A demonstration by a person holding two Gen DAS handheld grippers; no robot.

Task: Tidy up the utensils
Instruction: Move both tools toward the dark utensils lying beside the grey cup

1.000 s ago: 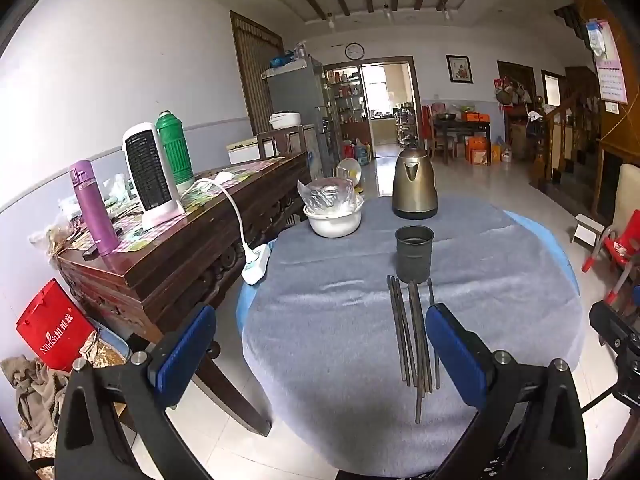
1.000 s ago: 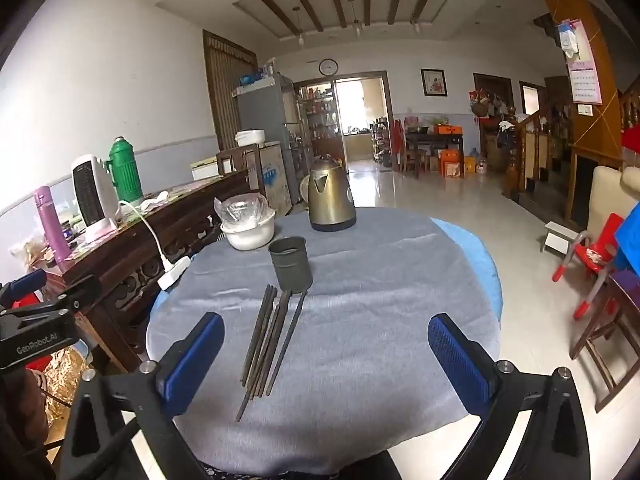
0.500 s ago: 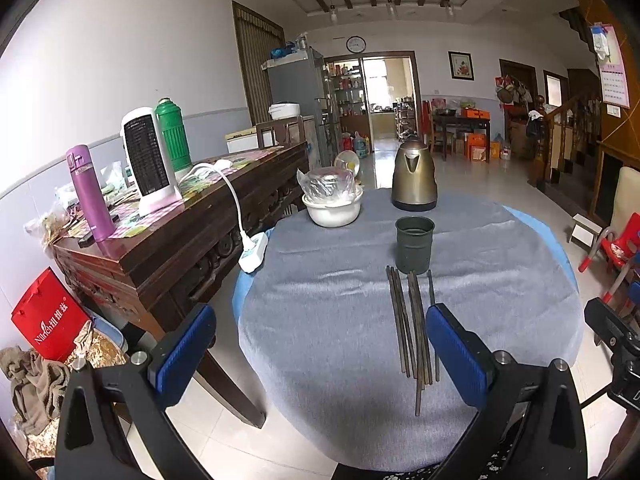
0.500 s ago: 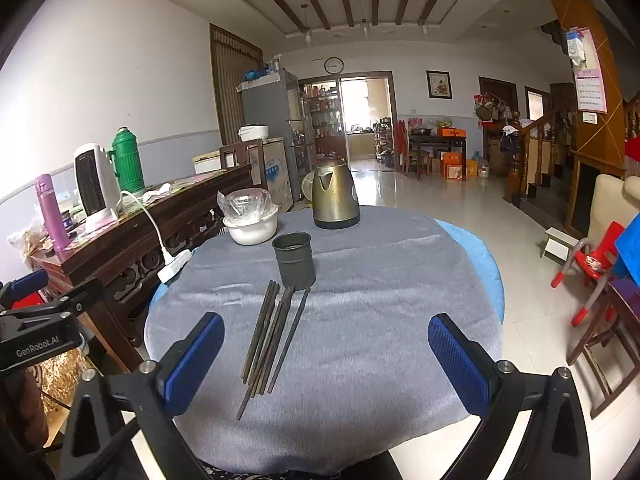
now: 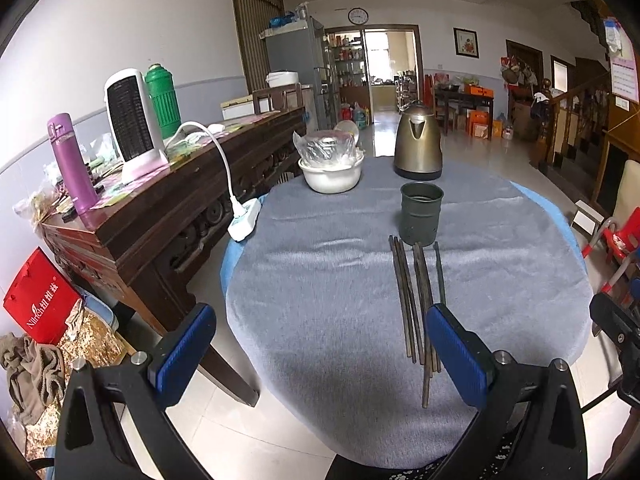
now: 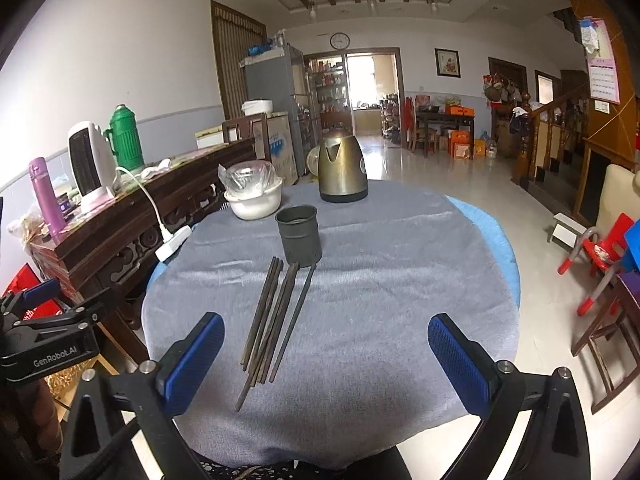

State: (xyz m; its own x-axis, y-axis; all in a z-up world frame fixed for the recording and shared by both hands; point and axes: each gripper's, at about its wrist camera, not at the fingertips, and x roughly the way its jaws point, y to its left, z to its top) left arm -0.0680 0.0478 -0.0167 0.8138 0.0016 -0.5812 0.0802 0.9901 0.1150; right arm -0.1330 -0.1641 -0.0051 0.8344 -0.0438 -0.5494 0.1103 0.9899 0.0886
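Several dark chopsticks [image 5: 416, 300] [image 6: 276, 312] lie side by side on the grey cloth of a round table [image 5: 320, 300] [image 6: 400, 300]. Just beyond their far ends stands an empty dark metal cup [image 5: 421, 213] [image 6: 299, 234]. My left gripper [image 5: 320, 344] is open at the table's near edge, with its right pad over the chopsticks' near ends. My right gripper [image 6: 326, 356] is open too, held back from the table, the chopsticks just inside its left finger. Nothing sits between either pair of fingers.
A brass-coloured kettle [image 5: 418, 148] [image 6: 343, 169] and a white bowl with a plastic bag [image 5: 330, 164] [image 6: 254, 192] stand at the table's far side. A dark wooden sideboard [image 5: 160, 200] with a heater, flasks and a white power strip [image 5: 245, 224] runs along the left. Chairs stand at the right.
Both grippers have moved a little forward and lower toward the table, so the chopsticks and cup look larger. Nothing on the table has moved; both grippers stay open.
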